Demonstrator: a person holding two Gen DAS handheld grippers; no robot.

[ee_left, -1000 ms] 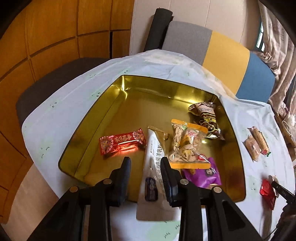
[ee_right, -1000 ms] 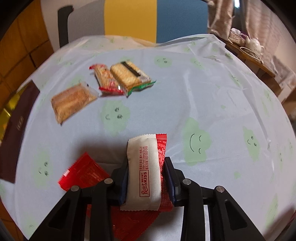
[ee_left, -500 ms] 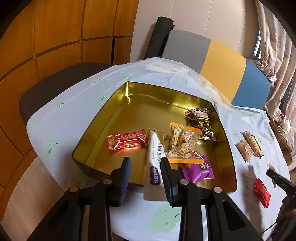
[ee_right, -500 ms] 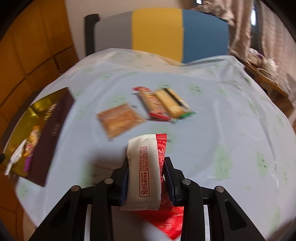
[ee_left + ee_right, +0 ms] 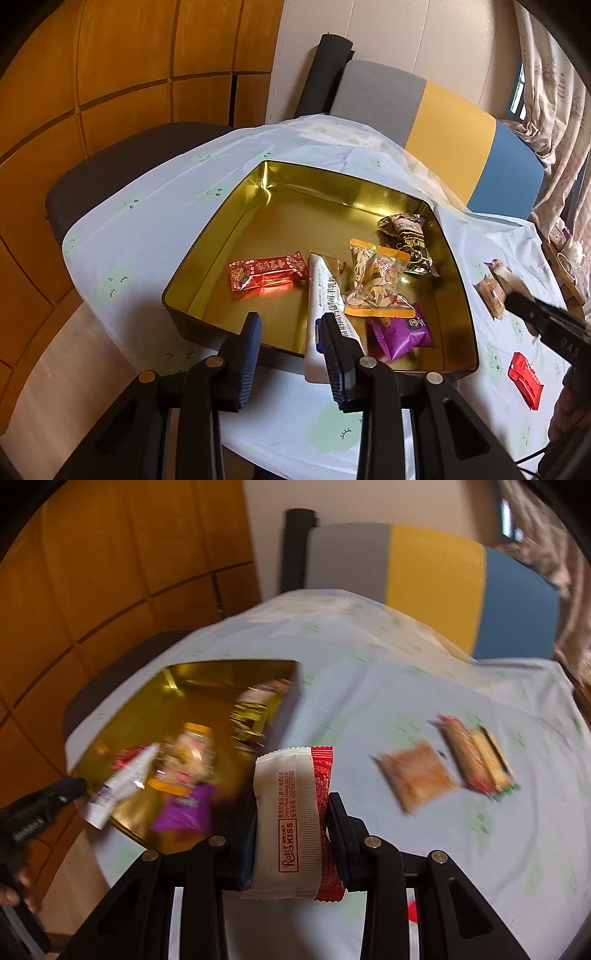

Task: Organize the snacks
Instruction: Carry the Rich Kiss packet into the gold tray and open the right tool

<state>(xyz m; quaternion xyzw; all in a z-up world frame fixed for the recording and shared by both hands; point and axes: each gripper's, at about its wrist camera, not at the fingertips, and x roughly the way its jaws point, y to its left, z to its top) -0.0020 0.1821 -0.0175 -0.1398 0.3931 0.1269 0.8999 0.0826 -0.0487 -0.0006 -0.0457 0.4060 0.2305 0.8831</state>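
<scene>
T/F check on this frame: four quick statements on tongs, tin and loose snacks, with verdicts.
1. The right tongs grip a white-and-red wrapped snack bar. True.
2. The left tongs hold the long white sachet. False: nothing sits between their pads; the sachet leans over the gold rectangular tin's near rim.
3. The tin is empty. False: several packets lie in it, including a purple packet.
4. A small red foil packet lies on the tablecloth outside the tin. True.
</scene>
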